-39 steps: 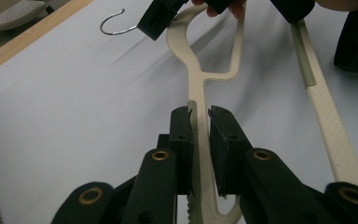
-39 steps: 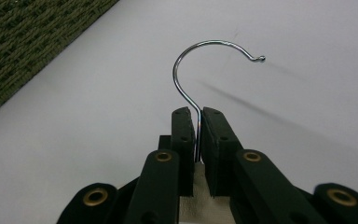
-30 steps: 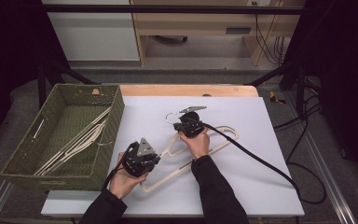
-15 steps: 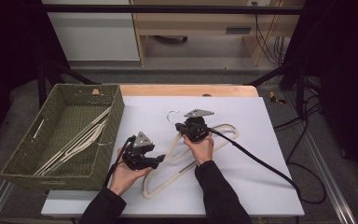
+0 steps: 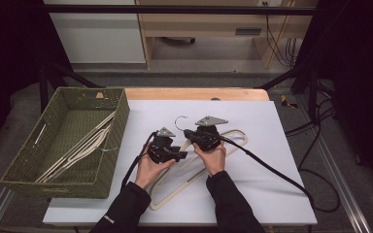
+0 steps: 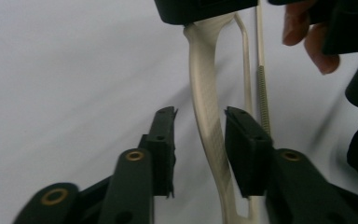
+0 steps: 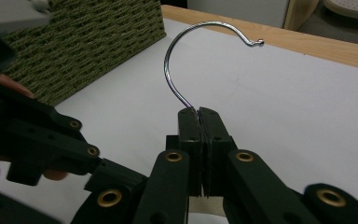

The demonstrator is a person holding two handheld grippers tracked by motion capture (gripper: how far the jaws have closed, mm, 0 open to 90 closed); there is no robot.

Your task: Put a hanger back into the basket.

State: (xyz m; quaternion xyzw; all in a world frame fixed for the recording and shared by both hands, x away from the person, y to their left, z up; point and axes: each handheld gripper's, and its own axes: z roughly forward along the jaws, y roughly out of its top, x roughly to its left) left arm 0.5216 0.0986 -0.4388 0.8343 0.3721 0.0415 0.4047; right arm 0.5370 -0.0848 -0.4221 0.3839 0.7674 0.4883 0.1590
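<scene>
Jaws of right gripper (image 7: 199,116) pressed together on metal hook (image 7: 186,60) of cream hanger (image 5: 194,167), frame centre in high view. Left gripper (image 6: 199,140) w/ jaws apart, just been closing; hanger arm runs btwn them, pads not clearly pressing. Hanger lies on white table (image 5: 272,126). Green wicker basket (image 5: 109,145) at left holds more hangers (image 5: 73,153).
</scene>
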